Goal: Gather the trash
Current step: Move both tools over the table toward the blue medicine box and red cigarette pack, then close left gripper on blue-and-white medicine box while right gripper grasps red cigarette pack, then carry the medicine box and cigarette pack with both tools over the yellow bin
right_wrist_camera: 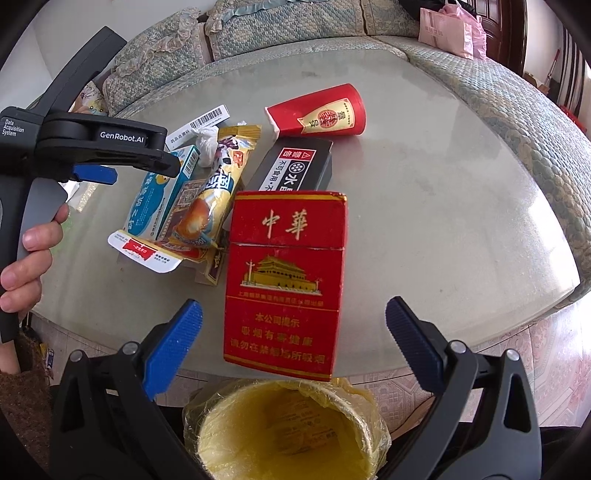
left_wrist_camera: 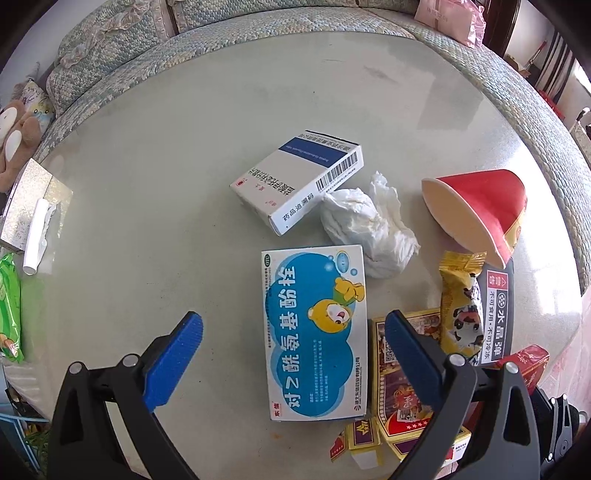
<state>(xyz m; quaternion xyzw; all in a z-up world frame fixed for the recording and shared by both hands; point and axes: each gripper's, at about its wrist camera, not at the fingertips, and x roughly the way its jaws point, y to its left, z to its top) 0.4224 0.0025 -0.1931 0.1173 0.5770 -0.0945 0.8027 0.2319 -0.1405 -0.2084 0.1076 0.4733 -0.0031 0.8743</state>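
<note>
A red cigarette pack (right_wrist_camera: 284,284) hangs between the wide-apart fingers of my right gripper (right_wrist_camera: 293,332), touched by neither, straight above a bin lined with a yellow bag (right_wrist_camera: 207,417). My left gripper (left_wrist_camera: 293,350) is open over a blue-and-white medicine box (left_wrist_camera: 314,332) lying flat on the table. Around that box lie a white box with a blue stripe (left_wrist_camera: 295,181), a crumpled tissue (left_wrist_camera: 369,229), a red paper cup on its side (left_wrist_camera: 476,206), a yellow snack wrapper (left_wrist_camera: 461,306), a black box (left_wrist_camera: 496,314) and a gold-and-maroon carton (left_wrist_camera: 402,402).
The pale round table (right_wrist_camera: 443,206) is ringed by a patterned sofa (left_wrist_camera: 147,55). A silver tissue box (left_wrist_camera: 33,206) and a green packet (left_wrist_camera: 9,306) sit at its left edge. A hand (right_wrist_camera: 33,251) holds the left gripper's handle. A pink bag (right_wrist_camera: 447,33) rests on the sofa.
</note>
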